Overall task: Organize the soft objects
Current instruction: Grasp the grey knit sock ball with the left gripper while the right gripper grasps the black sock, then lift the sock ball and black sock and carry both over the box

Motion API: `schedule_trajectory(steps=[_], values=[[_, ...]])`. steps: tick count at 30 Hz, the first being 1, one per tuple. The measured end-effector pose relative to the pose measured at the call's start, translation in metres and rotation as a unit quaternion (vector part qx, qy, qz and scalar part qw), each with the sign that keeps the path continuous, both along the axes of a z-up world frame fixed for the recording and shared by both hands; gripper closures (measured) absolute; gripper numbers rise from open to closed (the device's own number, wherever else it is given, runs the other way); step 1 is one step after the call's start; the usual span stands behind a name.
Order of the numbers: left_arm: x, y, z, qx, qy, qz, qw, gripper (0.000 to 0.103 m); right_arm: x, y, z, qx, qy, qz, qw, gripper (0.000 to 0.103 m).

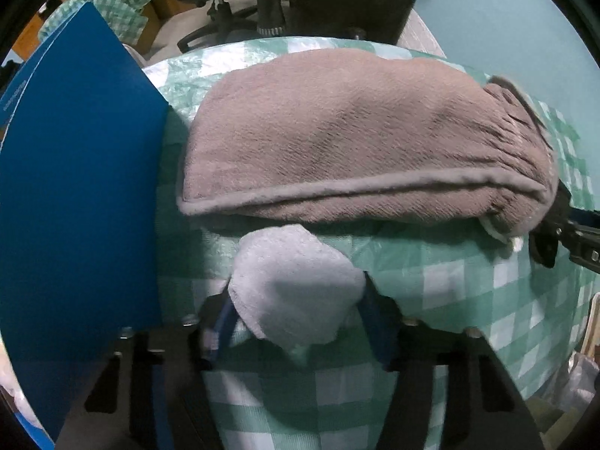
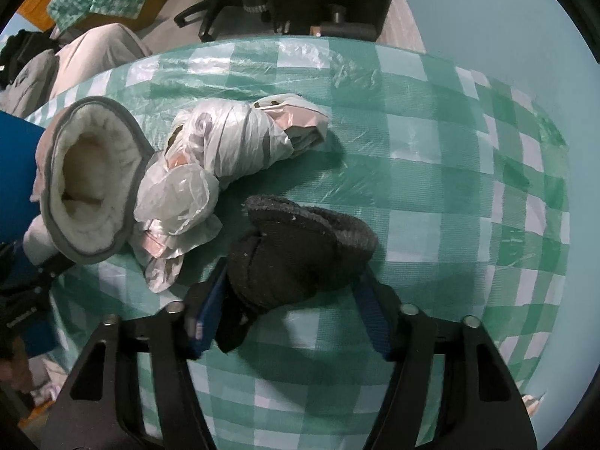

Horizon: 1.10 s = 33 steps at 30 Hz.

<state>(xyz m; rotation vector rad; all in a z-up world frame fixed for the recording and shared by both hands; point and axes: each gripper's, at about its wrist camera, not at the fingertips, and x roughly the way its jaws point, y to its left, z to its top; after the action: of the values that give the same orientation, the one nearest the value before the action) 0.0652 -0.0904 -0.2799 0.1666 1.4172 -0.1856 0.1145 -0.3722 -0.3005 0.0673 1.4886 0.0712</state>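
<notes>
Both claws are seen closed on soft things. A pale blue-white cloth is pinched in the left claw, its blue pads pressed into the cloth at 9 and 3 o'clock. A dark knitted sock is clamped in the right claw, with a loose dark end hanging down at 7 o'clock beside the left pad.

A table under a green-and-white checked cover is spread across both views. Its far edge is curved across 12 o'clock, and its right edge is met by a pale teal wall from 1 to 4 o'clock. Bare cover is left open from 1 to 5 o'clock in the right wrist view.

A blue board is stood on edge at 9 o'clock in the left wrist view, its straight edge just beside the grey fleece slipper. That slipper is laid on its side across the centre, its piped rim just above the held cloth. In the right wrist view its white lined opening is turned toward the camera at 9 o'clock.

A crumpled plastic bag is laid touching the slipper at 10 to 11 o'clock, just beside the sock.

Office chair bases are seen beyond the far edge at 12 o'clock.
</notes>
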Motion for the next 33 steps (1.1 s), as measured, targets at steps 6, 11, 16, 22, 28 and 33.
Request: schedule_trajectory(steps=[6, 11, 16, 22, 28, 33], values=[[-0.012, -0.002, 0.007, 0.000, -0.011, -0.013, 0.9999, 0.069, -0.011, 0.011, 0.001, 0.002, -0.014, 0.011, 1.000, 0.067], [-0.020, 0.003, 0.021, -0.015, -0.018, -0.013, 0.9996, 0.071, -0.023, 0.012, 0.006, 0.010, -0.020, 0.014, 1.000, 0.068], [-0.023, 0.012, 0.040, -0.035, -0.025, -0.010, 0.9990, 0.071, -0.032, 0.012, 0.019, 0.015, -0.032, 0.017, 0.999, 0.068], [-0.029, 0.019, 0.059, -0.056, -0.033, -0.004, 0.9979, 0.071, -0.040, 0.011, 0.042, 0.024, -0.045, 0.014, 0.999, 0.068], [-0.026, 0.029, 0.077, -0.075, -0.042, 0.000, 0.9963, 0.071, -0.038, 0.011, 0.060, 0.035, -0.060, 0.007, 0.998, 0.068], [-0.027, 0.037, 0.096, -0.083, -0.048, -0.003, 0.9954, 0.071, -0.037, 0.020, 0.071, 0.028, -0.065, 0.019, 0.997, 0.068]])
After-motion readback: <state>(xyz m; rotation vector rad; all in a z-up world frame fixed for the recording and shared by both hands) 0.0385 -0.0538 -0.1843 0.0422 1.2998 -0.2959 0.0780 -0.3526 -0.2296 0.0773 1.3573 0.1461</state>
